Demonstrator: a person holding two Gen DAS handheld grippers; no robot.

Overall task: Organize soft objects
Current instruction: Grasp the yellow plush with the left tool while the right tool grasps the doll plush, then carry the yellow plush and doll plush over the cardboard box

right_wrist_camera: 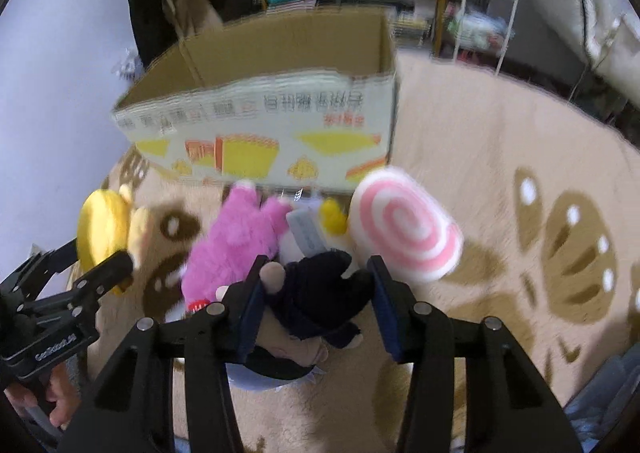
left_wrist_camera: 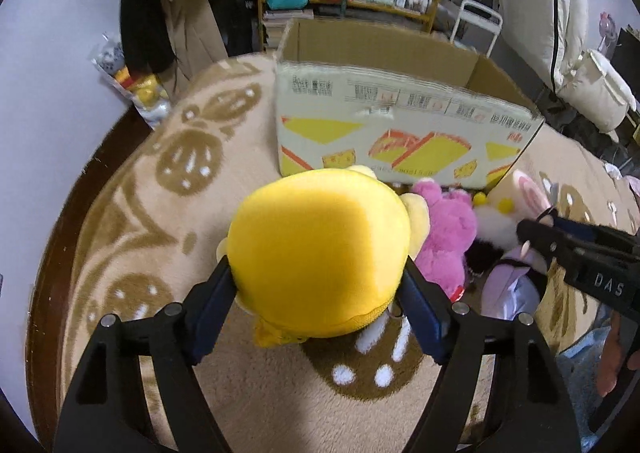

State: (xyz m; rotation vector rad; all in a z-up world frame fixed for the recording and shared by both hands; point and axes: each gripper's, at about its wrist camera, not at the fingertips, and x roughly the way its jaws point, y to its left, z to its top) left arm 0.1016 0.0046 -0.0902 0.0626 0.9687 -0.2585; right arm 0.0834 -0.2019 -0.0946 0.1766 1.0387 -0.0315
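The left gripper (left_wrist_camera: 318,281) is clenching a round yellow plush toy (left_wrist_camera: 320,249), its blue pads pressing into both sides of it, lifted above the beige patterned blanket (left_wrist_camera: 132,213). The right gripper (right_wrist_camera: 316,289) is sitting around a dark navy doll (right_wrist_camera: 320,301), with its fingers on either side of the doll's body; whether they are actually squeezing it cannot be told. Beside the doll, a pink fluffy plush (right_wrist_camera: 236,245) and a pink-and-white swirl cushion (right_wrist_camera: 404,229) are lying on the blanket, just in front of an open cardboard box (left_wrist_camera: 400,129). The box is standing upright with yellow cake pictures printed on its side; only bare brown inner walls are showing, and its floor is hidden from both views.
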